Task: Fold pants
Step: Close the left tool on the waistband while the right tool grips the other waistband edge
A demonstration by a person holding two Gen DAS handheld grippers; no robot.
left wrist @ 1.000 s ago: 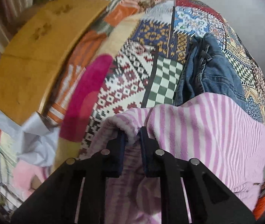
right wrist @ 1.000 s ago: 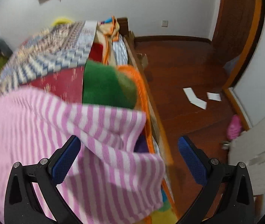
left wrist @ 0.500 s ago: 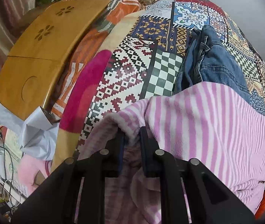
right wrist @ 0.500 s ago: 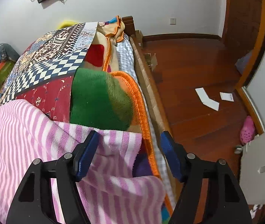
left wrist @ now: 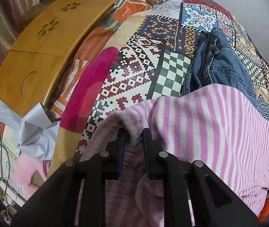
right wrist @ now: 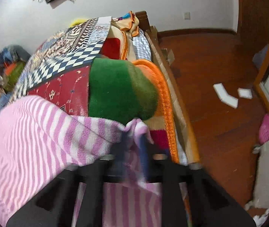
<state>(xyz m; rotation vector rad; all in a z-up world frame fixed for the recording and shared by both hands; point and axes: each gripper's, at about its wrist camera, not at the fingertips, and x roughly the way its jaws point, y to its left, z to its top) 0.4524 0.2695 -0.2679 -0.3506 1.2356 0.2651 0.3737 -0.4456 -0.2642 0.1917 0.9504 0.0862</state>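
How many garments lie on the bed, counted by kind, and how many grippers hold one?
Striped fleece pants: 1
Blue jeans: 1
Grippers shut on the striped pants: 2, left gripper and right gripper
Total: 2 garments, 2 grippers

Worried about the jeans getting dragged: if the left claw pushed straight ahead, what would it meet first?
Beyond the striped pants it grips, the left claw points at the patchwork quilt. The jeans lie to the right, probably missed, though depth is unclear.

left gripper (left wrist: 133, 136) pinching striped pants (left wrist: 210, 124)
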